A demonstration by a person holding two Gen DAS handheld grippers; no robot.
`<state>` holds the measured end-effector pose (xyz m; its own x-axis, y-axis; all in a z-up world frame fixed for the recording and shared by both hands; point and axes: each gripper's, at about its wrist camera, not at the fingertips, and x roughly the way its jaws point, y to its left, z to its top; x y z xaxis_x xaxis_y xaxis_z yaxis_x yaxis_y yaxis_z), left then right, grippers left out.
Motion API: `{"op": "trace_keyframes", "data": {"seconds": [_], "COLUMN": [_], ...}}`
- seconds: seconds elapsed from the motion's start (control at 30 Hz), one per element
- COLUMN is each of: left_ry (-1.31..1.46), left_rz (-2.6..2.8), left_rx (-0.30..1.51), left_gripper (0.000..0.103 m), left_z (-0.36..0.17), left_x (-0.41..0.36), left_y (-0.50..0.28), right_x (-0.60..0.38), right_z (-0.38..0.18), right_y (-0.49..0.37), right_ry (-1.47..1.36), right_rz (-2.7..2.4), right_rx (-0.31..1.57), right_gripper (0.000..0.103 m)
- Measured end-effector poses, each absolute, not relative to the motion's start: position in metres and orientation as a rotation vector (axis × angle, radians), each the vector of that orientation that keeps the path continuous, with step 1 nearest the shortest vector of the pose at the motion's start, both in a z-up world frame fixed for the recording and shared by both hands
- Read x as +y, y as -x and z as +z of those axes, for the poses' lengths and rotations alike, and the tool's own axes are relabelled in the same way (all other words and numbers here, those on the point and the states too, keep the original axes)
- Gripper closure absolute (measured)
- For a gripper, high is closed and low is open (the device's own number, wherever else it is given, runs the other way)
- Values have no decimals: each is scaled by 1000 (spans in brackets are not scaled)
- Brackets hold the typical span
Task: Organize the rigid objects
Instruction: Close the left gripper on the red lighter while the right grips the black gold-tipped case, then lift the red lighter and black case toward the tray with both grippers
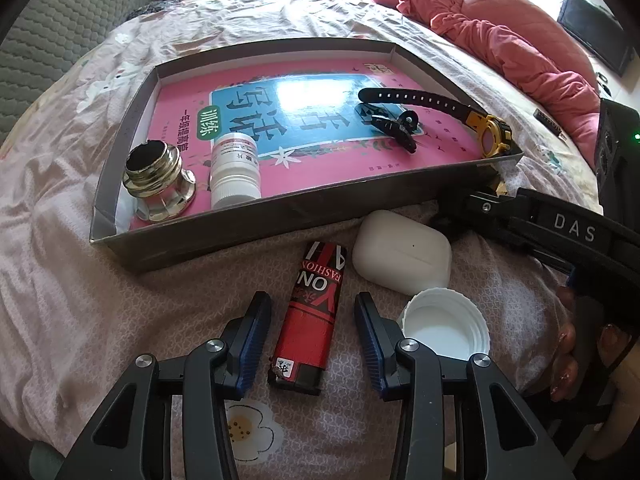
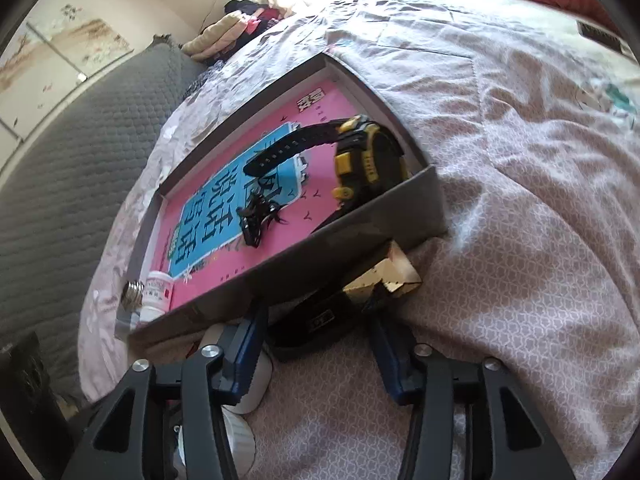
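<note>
Left gripper (image 1: 310,344) half open, astride red-black plastic lighter (image 1: 306,320), not touching. Centre pads, then squeeze. Right gripper (image 2: 316,354) half open around flat black object (image 2: 316,330), grip unclear. Lift into shallow grey cardboard tray (image 1: 280,210).

Left tool (image 1: 312,340) jaws apart; right tool (image 2: 316,344) likewise.

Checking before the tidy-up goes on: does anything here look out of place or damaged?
A loose white cap lies open side up on the bed, beside the earbud case. The white bottle in the tray lies on its side. The lighter has a chipped label at its near end.
</note>
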<state>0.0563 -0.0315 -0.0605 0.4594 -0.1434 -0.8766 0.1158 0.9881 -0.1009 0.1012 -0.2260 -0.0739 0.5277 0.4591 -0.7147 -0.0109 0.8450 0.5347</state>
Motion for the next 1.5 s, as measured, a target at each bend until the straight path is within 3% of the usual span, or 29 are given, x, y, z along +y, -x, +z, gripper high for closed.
{"op": "trace_keyframes", "data": {"seconds": [0.17,0.4,0.6,0.7,1.5], "left_ry": [30,47,39,40,174], "left_rz": [-159,-165,-192,-208,-162], "left_rx": [1076,1077,1081,1089,1007], "left_gripper": [59,62,78,80,80], "left_z": [-61,-63,-63,-62,-22], "left_x": [-32,-31,-36,-37,-2], "left_y": [-57,-61,-61,-60,-51], "right_x": [-239,-249,-250,-250,-251], "right_z": [-75,-86,-88,-86,-27], "right_y": [-100,-103,-107,-108,-82], "right_ry": [-593,-724,-736,-741,-535], "right_rz": [329,367,366,366,398], "right_rx": [969,981,979,977,791], "right_gripper": [68,71,72,73,80]}}
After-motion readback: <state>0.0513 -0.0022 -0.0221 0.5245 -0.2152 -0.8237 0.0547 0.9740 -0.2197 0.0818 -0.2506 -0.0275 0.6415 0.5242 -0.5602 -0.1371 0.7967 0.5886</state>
